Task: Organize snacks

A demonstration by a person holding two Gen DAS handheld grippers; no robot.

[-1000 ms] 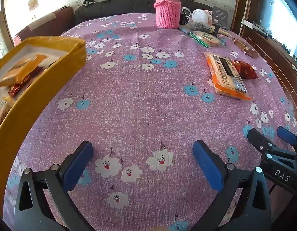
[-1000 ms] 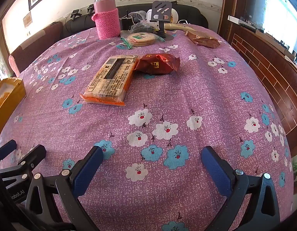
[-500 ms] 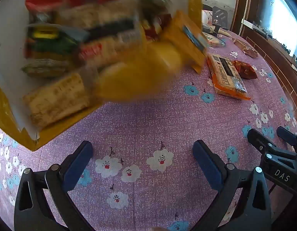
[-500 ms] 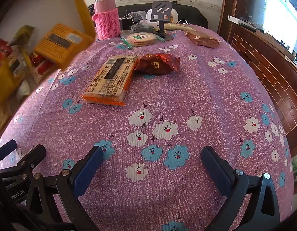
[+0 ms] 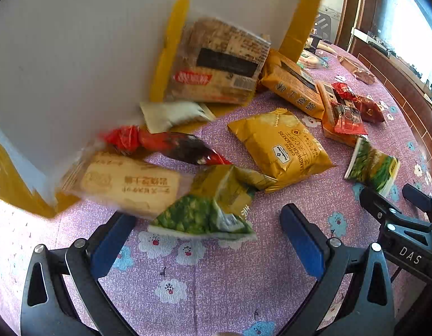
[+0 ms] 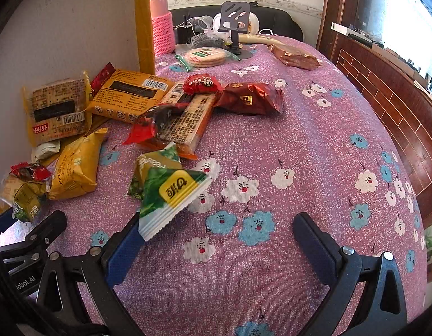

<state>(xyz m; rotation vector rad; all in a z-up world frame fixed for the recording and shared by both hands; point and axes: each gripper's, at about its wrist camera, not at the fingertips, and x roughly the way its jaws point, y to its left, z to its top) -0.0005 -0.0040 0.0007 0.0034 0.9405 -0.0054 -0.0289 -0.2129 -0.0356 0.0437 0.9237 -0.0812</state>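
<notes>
Both grippers (image 5: 207, 233) (image 6: 216, 240) gape wide, empty; snack packets (image 5: 280, 147) lie scattered, crinkled.

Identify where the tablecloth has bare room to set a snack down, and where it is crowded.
Free: the cloth right of the red foil packet, toward the wooden rail. Crowded: the left, from the tipped yellow box to the green packet.

each gripper (image 5: 210, 229) (image 6: 216, 240) is a black plastic frame with triangular cut-outs and silver screws. the fingers (image 5: 299, 238) carry flat blue pads. white lettering marks the neighbouring black frames.
</notes>
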